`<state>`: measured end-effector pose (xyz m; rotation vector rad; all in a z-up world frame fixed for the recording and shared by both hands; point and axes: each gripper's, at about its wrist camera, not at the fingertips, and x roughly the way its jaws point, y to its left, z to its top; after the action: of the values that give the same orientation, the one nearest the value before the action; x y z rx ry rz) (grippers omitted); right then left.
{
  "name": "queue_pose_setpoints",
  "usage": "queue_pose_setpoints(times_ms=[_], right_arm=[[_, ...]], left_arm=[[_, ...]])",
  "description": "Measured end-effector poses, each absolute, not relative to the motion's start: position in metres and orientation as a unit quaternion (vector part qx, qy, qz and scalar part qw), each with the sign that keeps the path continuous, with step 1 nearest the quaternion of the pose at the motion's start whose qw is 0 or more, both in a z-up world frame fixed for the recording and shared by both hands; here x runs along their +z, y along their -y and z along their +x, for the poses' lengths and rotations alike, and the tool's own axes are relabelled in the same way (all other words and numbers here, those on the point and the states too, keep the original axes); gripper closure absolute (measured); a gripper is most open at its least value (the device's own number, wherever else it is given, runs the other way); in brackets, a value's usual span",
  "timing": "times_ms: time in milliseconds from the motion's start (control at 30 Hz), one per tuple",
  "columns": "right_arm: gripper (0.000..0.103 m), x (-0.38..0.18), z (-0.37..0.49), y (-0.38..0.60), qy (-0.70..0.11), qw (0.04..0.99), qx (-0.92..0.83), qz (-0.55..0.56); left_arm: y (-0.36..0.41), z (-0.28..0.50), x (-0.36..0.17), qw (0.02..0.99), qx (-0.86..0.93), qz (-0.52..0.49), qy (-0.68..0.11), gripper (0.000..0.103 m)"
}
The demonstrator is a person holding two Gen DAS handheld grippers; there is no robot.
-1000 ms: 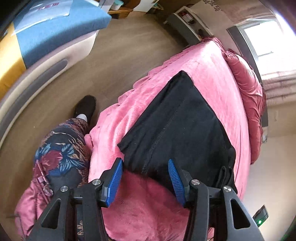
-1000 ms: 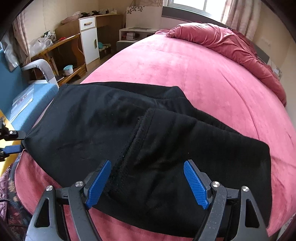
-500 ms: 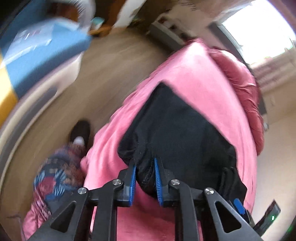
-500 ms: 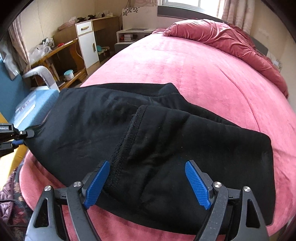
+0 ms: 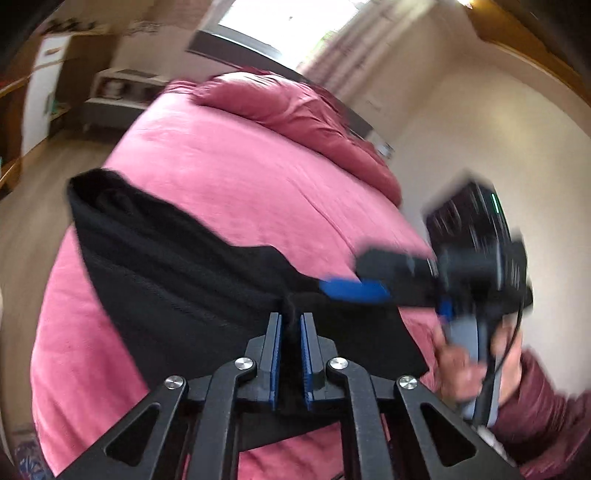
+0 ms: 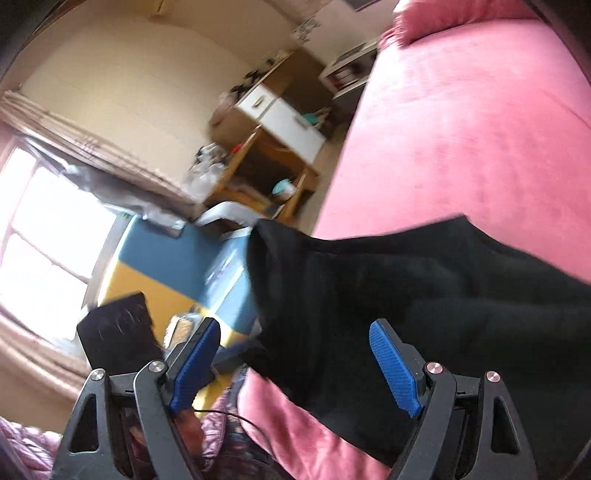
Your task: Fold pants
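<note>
Left gripper (image 5: 291,328) clamped on a bunched edge of black pants (image 5: 177,280) over pink bed (image 5: 229,177), right gripper (image 6: 295,354) spread wide, holding nothing.

Black knit pants (image 5: 192,280): one
Pink velvety bed (image 5: 229,177): one
Black two-finger grippers with blue pads: two, left gripper (image 5: 290,350), right gripper (image 6: 295,363)
White-fronted wooden cabinet (image 6: 280,118): one

bright window (image 5: 273,29), cream walls (image 5: 480,110), wooden cabinet (image 6: 280,110)
</note>
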<state>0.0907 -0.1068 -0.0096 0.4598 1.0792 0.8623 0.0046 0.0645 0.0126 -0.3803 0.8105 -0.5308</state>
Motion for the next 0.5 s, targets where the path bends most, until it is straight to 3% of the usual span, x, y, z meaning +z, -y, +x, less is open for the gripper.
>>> queue_pose_setpoints(times_ms=[133, 267, 367, 500], right_arm=[[0.02, -0.014, 0.112, 0.072, -0.523, 0.722, 0.421, 0.169], [0.027, -0.036, 0.133, 0.049, -0.559, 0.716, 0.398, 0.128], [0.027, -0.044, 0.138, 0.048, -0.564, 0.718, 0.388, 0.127], [0.027, -0.049, 0.129, 0.046, -0.559, 0.724, 0.385, 0.119]], left_arm=[[-0.05, 0.006, 0.008, 0.864, -0.271, -0.155, -0.395, 0.098], [-0.059, 0.005, 0.001, 0.856, -0.26, -0.157, -0.419, 0.098], [-0.1, -0.001, -0.008, 0.844, -0.219, -0.195, -0.449, 0.098], [-0.182, -0.018, -0.022, 0.83, -0.126, -0.285, -0.462, 0.087]])
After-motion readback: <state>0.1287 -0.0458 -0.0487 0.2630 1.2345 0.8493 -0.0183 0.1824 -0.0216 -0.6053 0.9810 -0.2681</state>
